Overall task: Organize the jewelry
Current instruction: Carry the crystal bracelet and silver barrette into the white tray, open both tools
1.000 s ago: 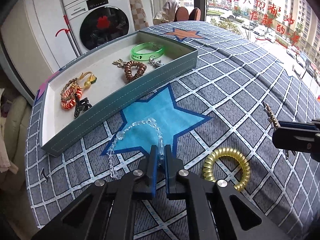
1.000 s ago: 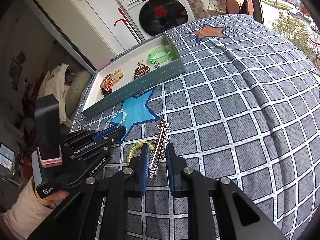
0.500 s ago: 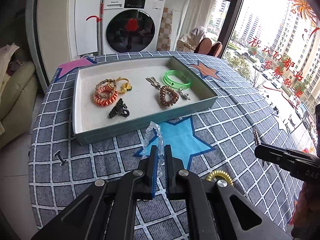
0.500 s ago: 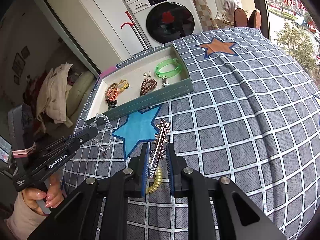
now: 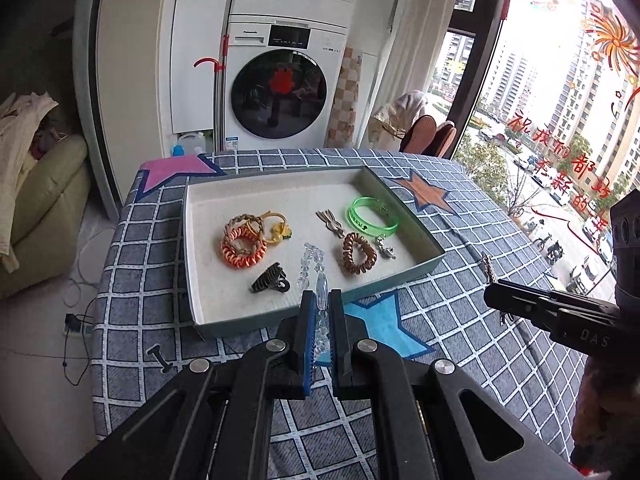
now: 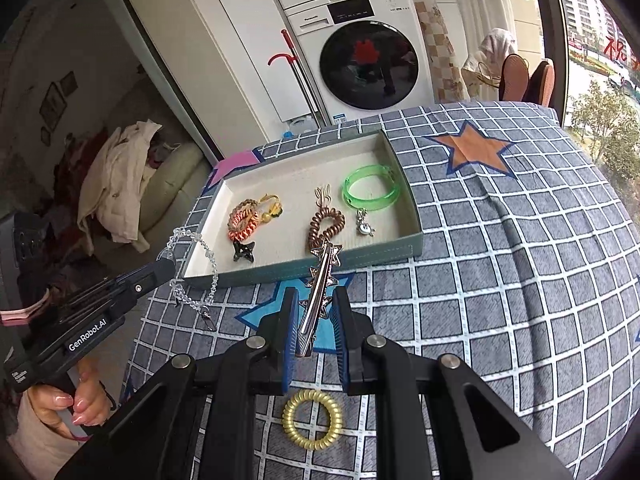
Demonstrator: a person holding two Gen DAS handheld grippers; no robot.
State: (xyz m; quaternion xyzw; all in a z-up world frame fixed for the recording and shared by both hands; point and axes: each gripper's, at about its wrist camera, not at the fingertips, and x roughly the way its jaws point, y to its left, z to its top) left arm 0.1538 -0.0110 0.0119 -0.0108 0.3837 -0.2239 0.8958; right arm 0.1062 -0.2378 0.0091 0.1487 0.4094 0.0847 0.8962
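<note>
My left gripper (image 5: 320, 300) is shut on a clear bead bracelet (image 5: 314, 268), which hangs in the air in front of the teal tray (image 5: 320, 314); the bracelet (image 6: 200, 264) also dangles from that left gripper (image 6: 168, 266) in the right wrist view. My right gripper (image 6: 314, 300) is shut on a silver star hair clip (image 6: 320, 280), held above the cloth short of the tray (image 6: 320, 266). In the tray lie an orange coil tie (image 5: 242, 246), a black claw clip (image 5: 270, 280), a brown coil tie (image 5: 358, 252) and a green bangle (image 5: 372, 216).
A gold coil hair tie (image 6: 312, 420) lies on the checked cloth below my right gripper. A person's hand (image 6: 76, 404) holds the left gripper's handle. A washing machine (image 5: 280, 88) stands behind the table, a window at the right.
Both grippers have risen off the cloth with their items. The bracelet left the blue star and now hangs before the tray. The views have levelled and the tray sits closer to centre.
</note>
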